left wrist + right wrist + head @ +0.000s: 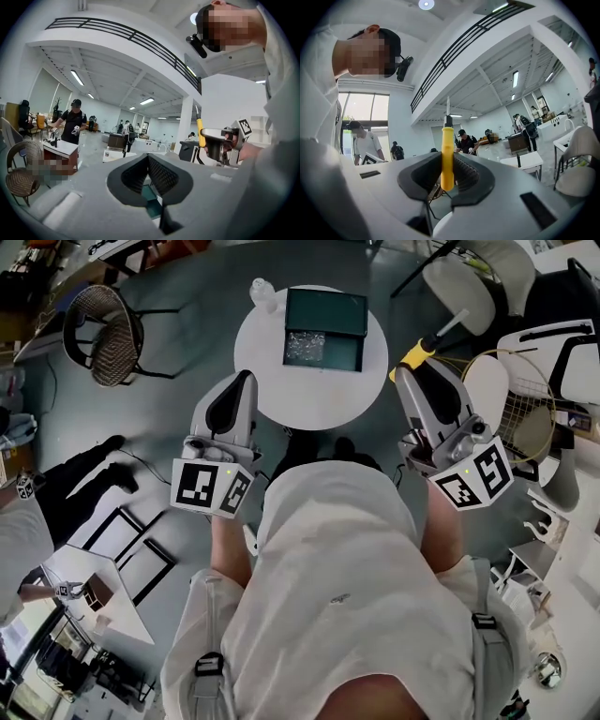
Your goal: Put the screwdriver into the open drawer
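Within right hand-held gripper (446, 174), upright screwdriver (447, 152)

A round white counter (281, 381) carries a dark green open drawer (326, 313). The left gripper (246, 379) hangs over the counter's left edge. Right of the counter, a yellow-handled screwdriver (417, 352) sticks out from the right gripper (405, 371) fingers.
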### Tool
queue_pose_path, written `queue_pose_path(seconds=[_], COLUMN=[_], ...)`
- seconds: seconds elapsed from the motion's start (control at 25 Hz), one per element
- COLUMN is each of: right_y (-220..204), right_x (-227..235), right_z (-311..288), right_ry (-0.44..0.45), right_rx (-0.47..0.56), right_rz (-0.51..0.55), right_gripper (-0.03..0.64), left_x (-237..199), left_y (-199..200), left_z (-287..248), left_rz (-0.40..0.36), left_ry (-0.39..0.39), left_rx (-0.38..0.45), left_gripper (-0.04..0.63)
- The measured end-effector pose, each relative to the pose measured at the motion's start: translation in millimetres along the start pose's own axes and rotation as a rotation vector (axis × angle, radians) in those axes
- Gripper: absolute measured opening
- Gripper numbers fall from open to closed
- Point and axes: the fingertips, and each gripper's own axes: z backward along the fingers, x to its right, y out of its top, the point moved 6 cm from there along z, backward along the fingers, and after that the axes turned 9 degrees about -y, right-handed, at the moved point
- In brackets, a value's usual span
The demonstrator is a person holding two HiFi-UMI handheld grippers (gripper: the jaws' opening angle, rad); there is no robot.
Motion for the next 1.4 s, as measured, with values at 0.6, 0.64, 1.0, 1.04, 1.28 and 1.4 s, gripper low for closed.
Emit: queue_pose_path(seconds=[0.6,0.64,1.0,1.04,1.28,1.4], right_y=[-14.3,-14.8,-12.5,-11.8,-6.1,-6.7], right_x=[-22.1,-22.5,-4.2,-2.1,13.5,23.2], right_z=[-28.3,-28.4,-38.0,-40.5,-55.9,-65.5], right_ry=[-0.147,-0.155,-0.149,-0.14,-0.083,-0.045], right_rx=[-0.019,-0.025,-0.042,-0.044,-0.055,-0.076], right_rz=[0.018,0.019,0.024,0.026,0.041,0.046], right_gripper=[0.08,0.08,0.08,0.08,0.08,0.08], left_x=[-57.3,-57.9,-58.1,-59.4,-54.9,-52.1], left_y=[-5.7,-5.9,-8.4,-7.4,4.7,8.3], left_z=[-14.4,-14.7,-28.2,-29.3,-40.6,-46.4], left_rz=[0.012,0.016,0.025,0.025,0.006,0.0], left_ry=[-0.146,-0.151,-0.144,-0.132,-0.098,-0.071], left_rx=[-0.057,-0.058,-0.069,-0.067,-0.05,-0.045], left_gripper=[0.012,0.012,0.012,0.012,0.011,0.011])
